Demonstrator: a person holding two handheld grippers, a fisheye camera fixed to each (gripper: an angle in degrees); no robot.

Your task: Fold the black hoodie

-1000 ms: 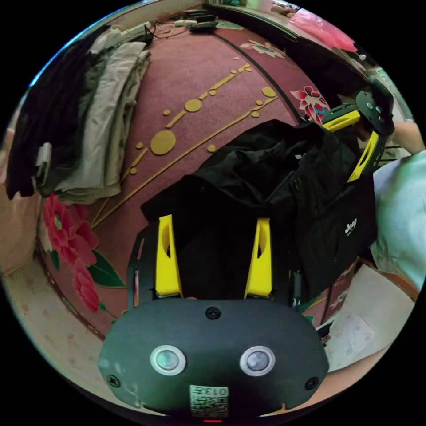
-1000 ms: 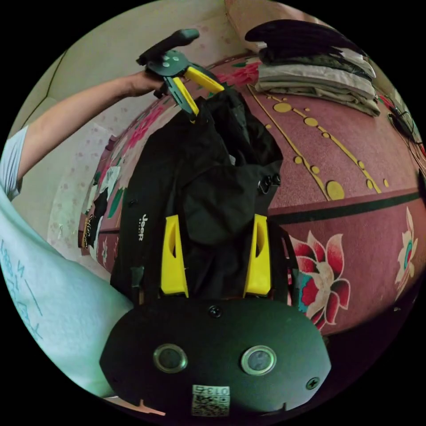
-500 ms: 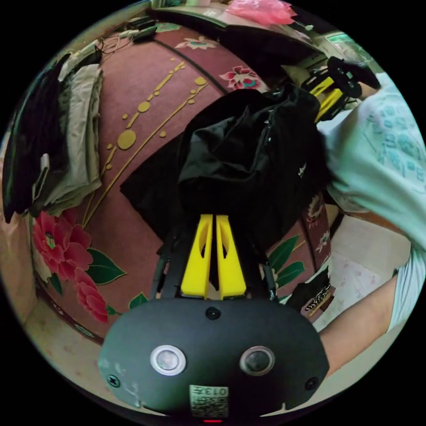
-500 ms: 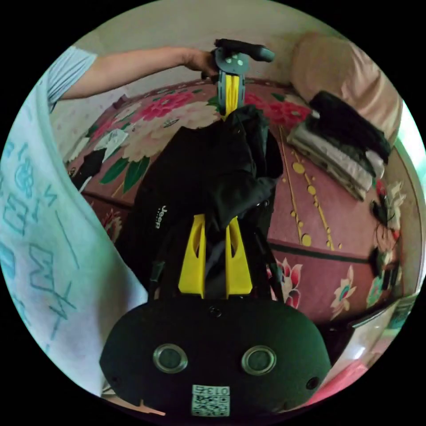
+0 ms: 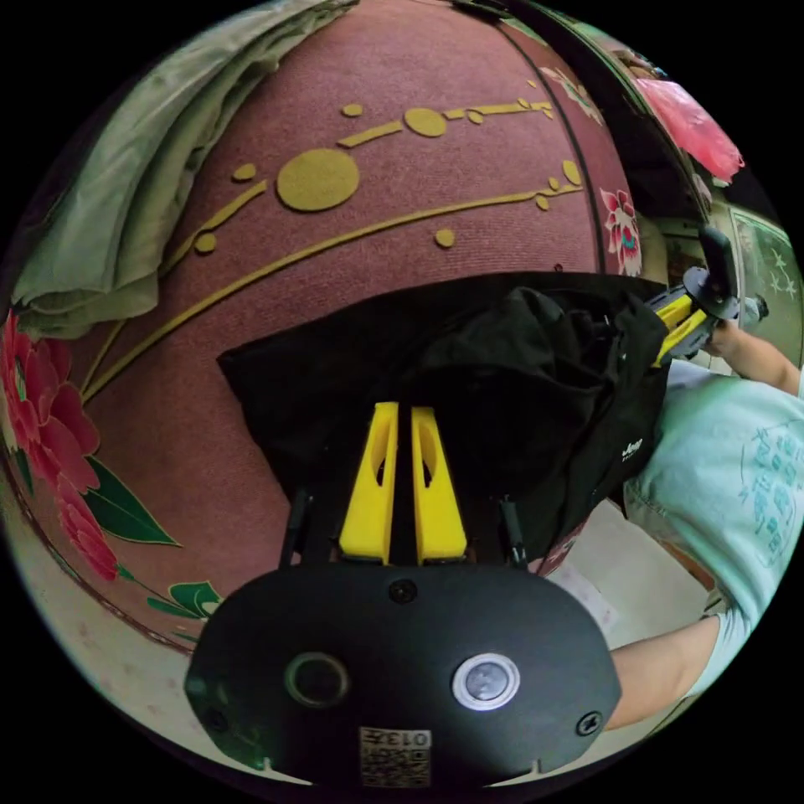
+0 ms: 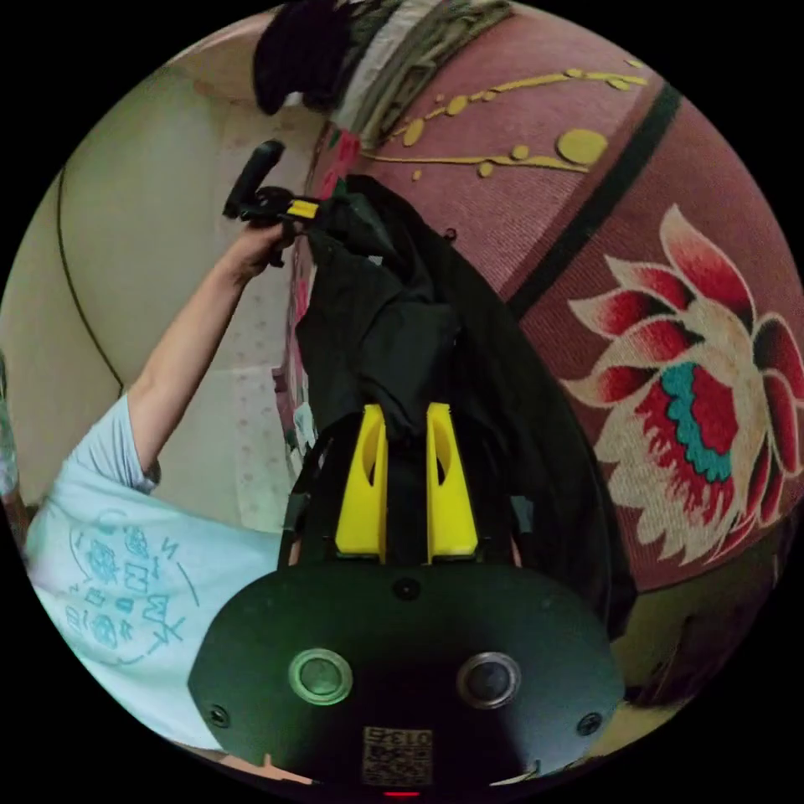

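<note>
The black hoodie (image 5: 519,377) lies bunched on the maroon bedspread (image 5: 377,243), held between both grippers. In the left gripper view, my left gripper (image 5: 404,409) is shut on one edge of the black cloth. My right gripper (image 5: 666,328) pinches the far end at the right, beside the bed's edge. In the right gripper view, my right gripper (image 6: 406,408) is shut on a fold of the hoodie (image 6: 394,318). The garment stretches up from there to the left gripper (image 6: 314,209), which a hand holds with its jaws together on the cloth.
Folded pale and dark clothes (image 5: 100,193) are stacked on the bed past the hoodie, also seen as a pile (image 6: 368,42) in the right gripper view. The person's light printed shirt (image 5: 729,469) stands at the bedside. A pink bag (image 5: 691,126) lies beyond the bed.
A second ago both grippers stood open around the hoodie. Both have since shut on it, and the two held ends have been drawn apart so the hoodie is stretched between them.
</note>
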